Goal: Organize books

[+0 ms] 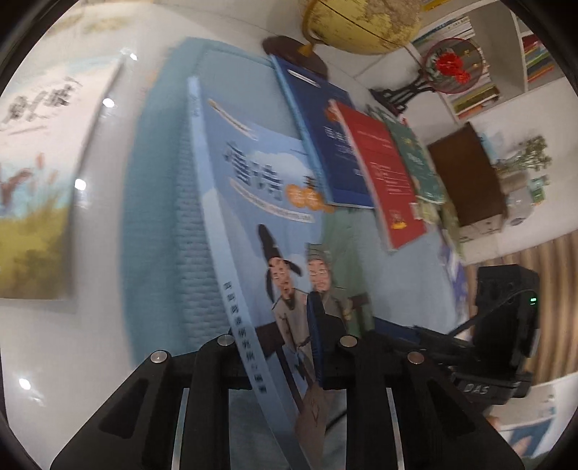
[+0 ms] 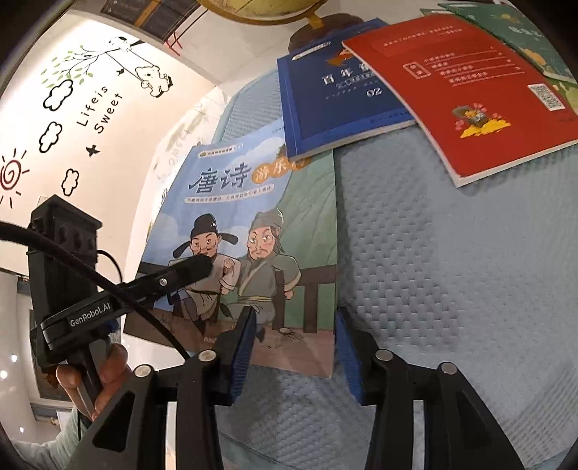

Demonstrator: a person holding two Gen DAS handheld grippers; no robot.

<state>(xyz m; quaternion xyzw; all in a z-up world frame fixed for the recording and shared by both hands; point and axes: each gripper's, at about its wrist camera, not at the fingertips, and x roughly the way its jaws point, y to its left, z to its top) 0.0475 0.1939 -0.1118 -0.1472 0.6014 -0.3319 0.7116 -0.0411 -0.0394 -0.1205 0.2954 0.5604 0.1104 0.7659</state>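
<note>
Currently the left gripper [image 1: 285,325] pinches the pale-blue illustrated book [image 2: 253,231] (spine raised), right gripper [image 2: 294,347] spread, blue book [image 2: 325,105] overlapping its top corner.

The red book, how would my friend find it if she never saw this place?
Find the pale blue quilted mat below the globe. Books fan across its top edge, and the red book lies between the dark blue book and the green book. It is the only red one, with a small gold picture near its bottom.
</note>
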